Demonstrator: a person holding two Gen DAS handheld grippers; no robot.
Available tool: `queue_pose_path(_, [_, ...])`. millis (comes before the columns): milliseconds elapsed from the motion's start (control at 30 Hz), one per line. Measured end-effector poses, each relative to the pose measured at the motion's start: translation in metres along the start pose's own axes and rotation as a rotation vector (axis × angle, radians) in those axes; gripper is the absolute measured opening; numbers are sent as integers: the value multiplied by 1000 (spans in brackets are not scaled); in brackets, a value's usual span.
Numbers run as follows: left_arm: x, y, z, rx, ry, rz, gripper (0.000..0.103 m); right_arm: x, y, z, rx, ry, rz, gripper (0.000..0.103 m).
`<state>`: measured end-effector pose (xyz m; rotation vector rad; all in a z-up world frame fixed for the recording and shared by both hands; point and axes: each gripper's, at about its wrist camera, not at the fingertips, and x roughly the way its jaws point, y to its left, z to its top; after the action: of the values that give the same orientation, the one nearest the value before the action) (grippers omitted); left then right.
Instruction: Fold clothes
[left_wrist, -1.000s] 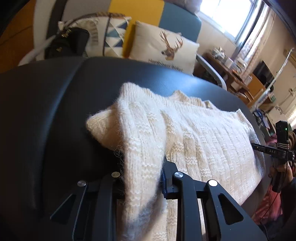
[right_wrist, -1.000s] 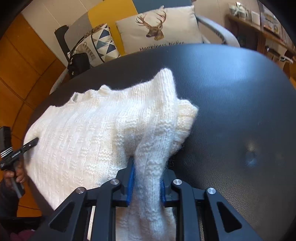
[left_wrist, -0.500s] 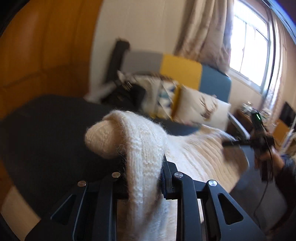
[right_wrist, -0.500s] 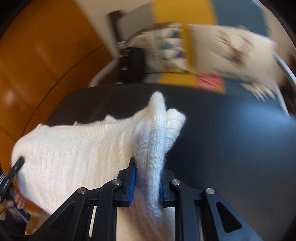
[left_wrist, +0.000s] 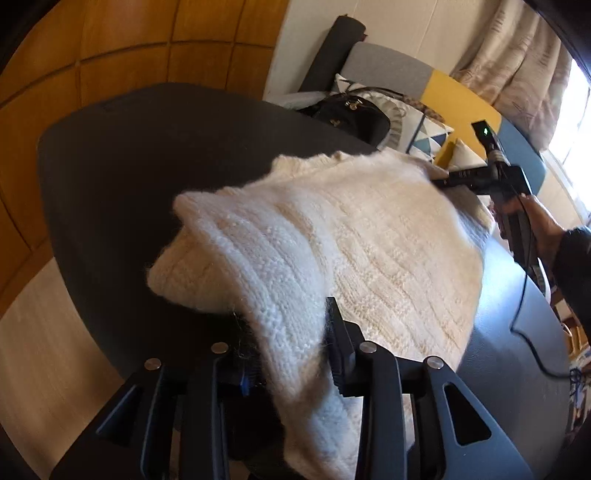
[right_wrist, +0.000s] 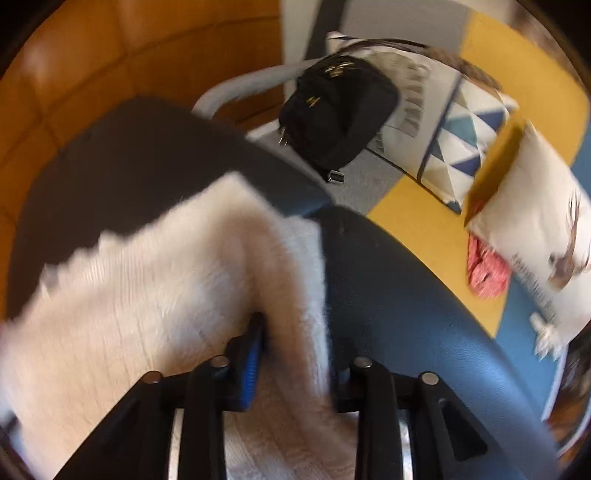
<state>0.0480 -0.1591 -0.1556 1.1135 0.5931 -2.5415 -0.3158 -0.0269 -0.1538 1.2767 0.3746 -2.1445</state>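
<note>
Left gripper (left_wrist: 291, 343) clamped on a bunched fold of the cream sweater (left_wrist: 362, 236), which is pinched between both pads. Right gripper (right_wrist: 295, 343) likewise closed on a wad of the sweater; that view is motion-blurred. In the left view the right gripper (left_wrist: 439, 181) bites the far edge, held by a hand (left_wrist: 532, 221). Sweater is draped over the black table (left_wrist: 122, 177), partly lifted at both held ends. Black bag (right_wrist: 336, 110) and pillows (right_wrist: 461, 133) on the sofa beyond the table.
</note>
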Motion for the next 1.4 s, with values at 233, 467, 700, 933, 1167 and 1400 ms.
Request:
queue_pose_path(233, [-17,4,-12,-81,-7,-37,39,-45,74,-49,-148,-76,131,32])
queue_pose_path(467, [-51,34,-15,-185,-87,-28,39,-88,151,-105,-292,-132,275,34])
queue_pose_path(700, [-22,91,14,-373,15,-93,39,-106,232,-208,-363,-46,446,34])
queue_pose_path(933, [12,91,21,-305,111,-87,40,-94,247,-240,-324,-47,353,34])
queue_pose_path(1167, [10,67,41,-155,22,-76,13,-58,290,-249,-541,-22,137,22])
queue_pose_path(1400, [-25,55,54,-41,-94,-74,11,-99,250,-226,-415,-39,208,10])
